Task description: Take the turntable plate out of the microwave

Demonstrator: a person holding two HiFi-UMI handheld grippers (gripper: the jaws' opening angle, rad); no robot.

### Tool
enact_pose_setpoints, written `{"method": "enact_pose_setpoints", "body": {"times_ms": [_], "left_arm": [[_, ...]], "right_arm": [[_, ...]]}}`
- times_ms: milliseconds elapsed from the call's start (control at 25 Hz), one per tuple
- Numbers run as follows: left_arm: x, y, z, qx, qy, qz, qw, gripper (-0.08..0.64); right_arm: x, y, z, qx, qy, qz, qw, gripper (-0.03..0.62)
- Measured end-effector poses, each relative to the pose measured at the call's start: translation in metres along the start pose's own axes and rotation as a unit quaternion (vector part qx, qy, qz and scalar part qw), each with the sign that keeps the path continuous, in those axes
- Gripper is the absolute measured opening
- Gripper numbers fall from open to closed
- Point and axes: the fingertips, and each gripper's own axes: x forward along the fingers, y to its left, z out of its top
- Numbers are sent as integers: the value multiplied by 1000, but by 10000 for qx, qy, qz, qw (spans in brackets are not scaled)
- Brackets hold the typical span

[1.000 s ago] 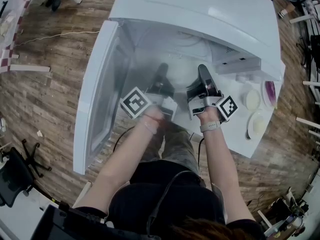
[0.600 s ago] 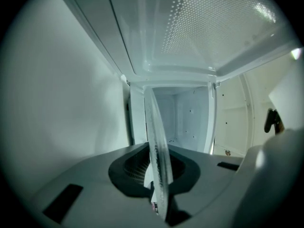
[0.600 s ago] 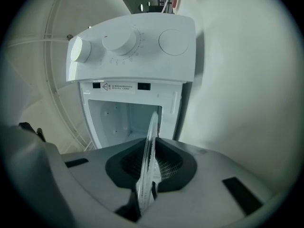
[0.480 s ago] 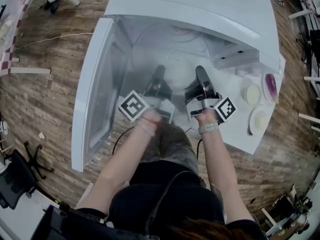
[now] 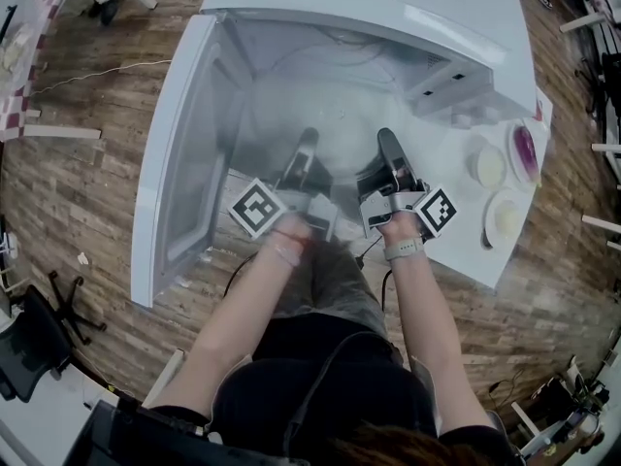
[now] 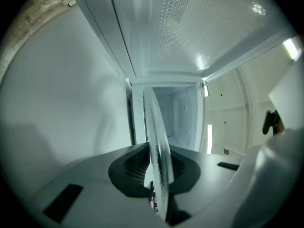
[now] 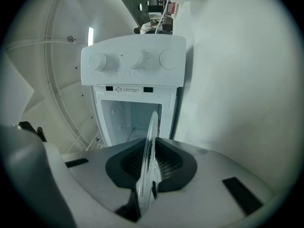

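**At the microwave's mouth: plate gripped on both sides, ready to come out**

In the open front of the microwave [image 5: 388,8], the clear glass turntable plate [image 5: 343,142] lies flat between the two tools, its far part inside the cavity [image 5: 320,71] and its near edge at the opening. The left tool [image 5: 307,144] is closed on the plate's left rim; its own view shows the glass edge-on, pinched between the dark pads. The right tool [image 5: 386,142] grips the right rim the same way, jaws narrow with the glass clamped between them. Both tools point level into the cavity, side by side.

The door [image 5: 184,163] stands swung wide to the left, well out of the way. To the right of the microwave, three small dishes [image 5: 490,168] sit on the white counter [image 5: 456,250].

The step in hand looks like the withdrawal itself: the plate is grasped, but not yet free of the cavity. The next move calls for drawing both tools back together at an even pace, keeping the glass level so neither grip slips, and then finding it a bare spot on the counter away from the dishes.
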Motion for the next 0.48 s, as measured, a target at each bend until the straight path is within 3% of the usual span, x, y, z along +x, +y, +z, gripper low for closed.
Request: {"method": "enact_pose_setpoints", "body": {"times_ms": [480], "left_arm": [[-29,-1,-18,-67,60,-1,10000,32]], "right_arm": [[-35,0,-12,-15,-58,-17,10000,41]]}}
